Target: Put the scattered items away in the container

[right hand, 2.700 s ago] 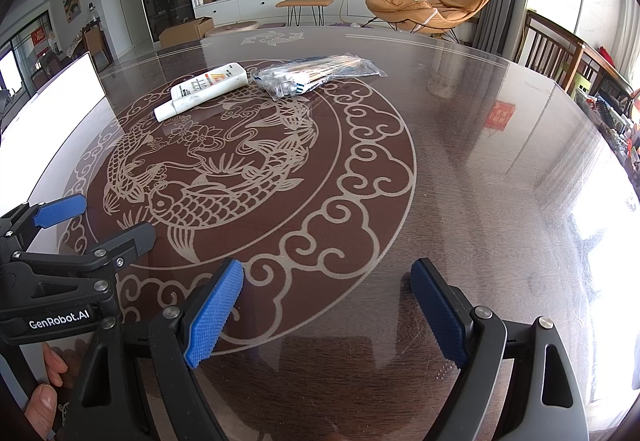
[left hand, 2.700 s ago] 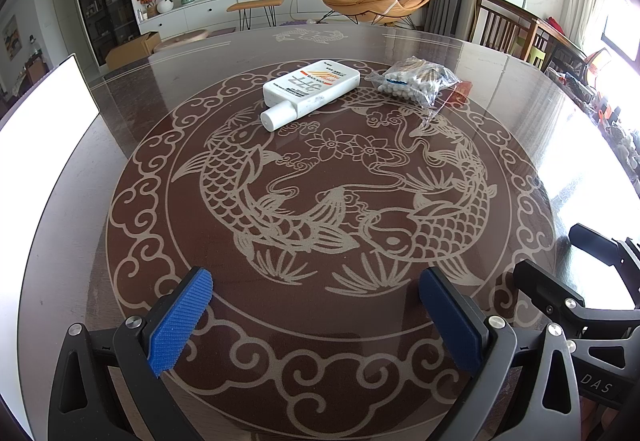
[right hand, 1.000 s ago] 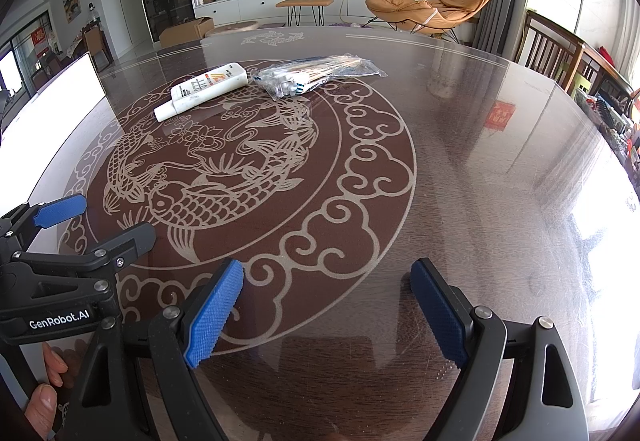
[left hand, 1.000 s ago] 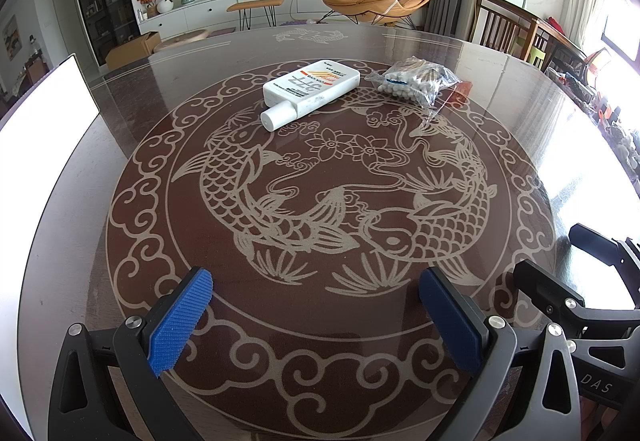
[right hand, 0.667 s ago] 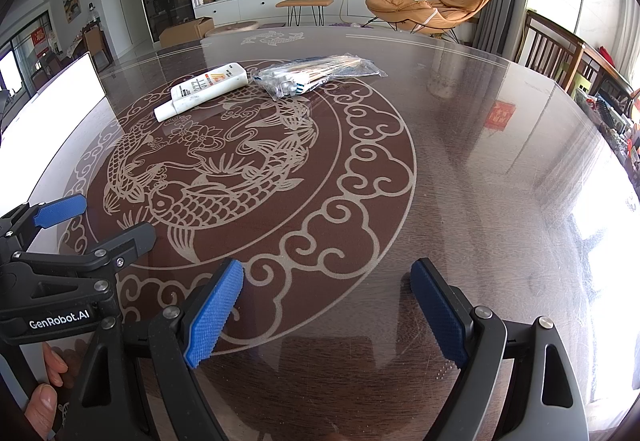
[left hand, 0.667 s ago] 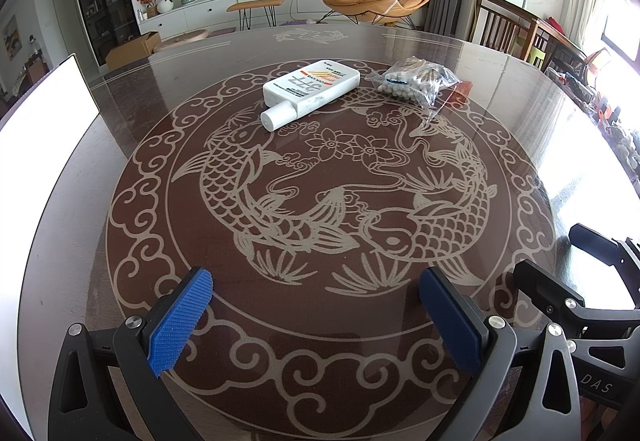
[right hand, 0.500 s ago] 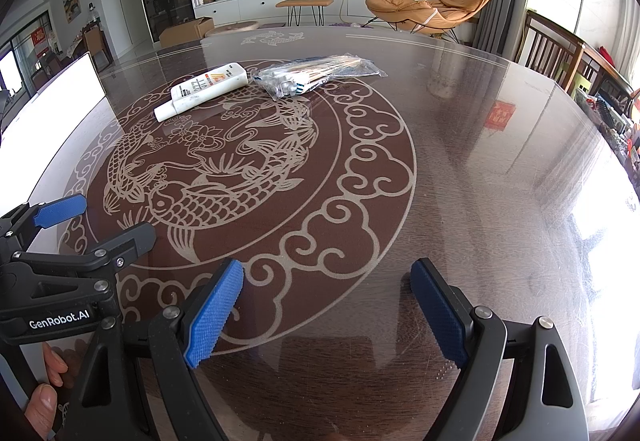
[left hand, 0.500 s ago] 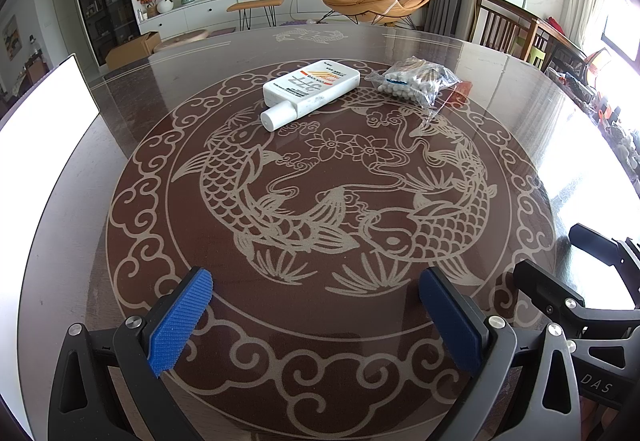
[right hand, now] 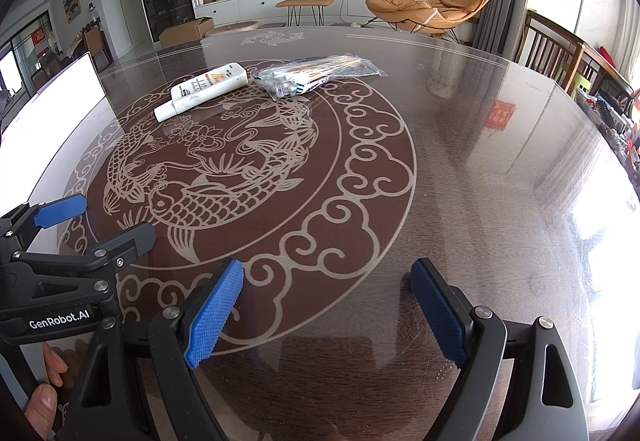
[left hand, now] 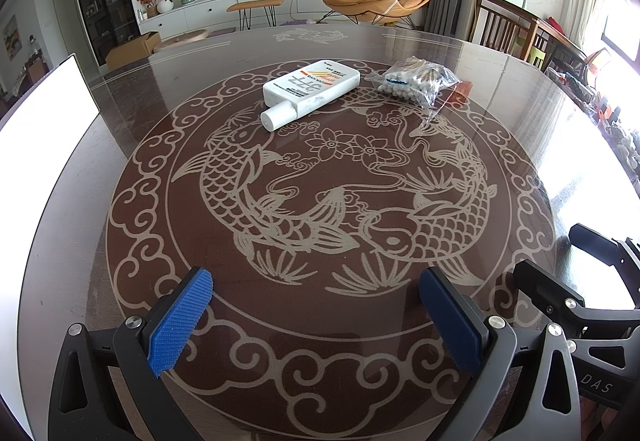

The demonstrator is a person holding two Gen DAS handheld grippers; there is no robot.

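A white squeeze bottle (left hand: 310, 91) lies flat on the far side of the round glass table, cap toward me; it also shows in the right wrist view (right hand: 204, 89). A clear bag of cotton swabs (left hand: 416, 81) lies just right of it, and shows in the right wrist view (right hand: 316, 75). A white container (left hand: 44, 109) stands at the table's left edge, its wall also in the right wrist view (right hand: 56, 101). My left gripper (left hand: 316, 305) is open and empty near the front edge. My right gripper (right hand: 326, 301) is open and empty, to the right of the left one.
The table (left hand: 320, 201) has a carved fish pattern under glass. Wooden chairs (left hand: 508, 29) stand at the far right. The left gripper's body (right hand: 60, 261) sits close by in the right wrist view.
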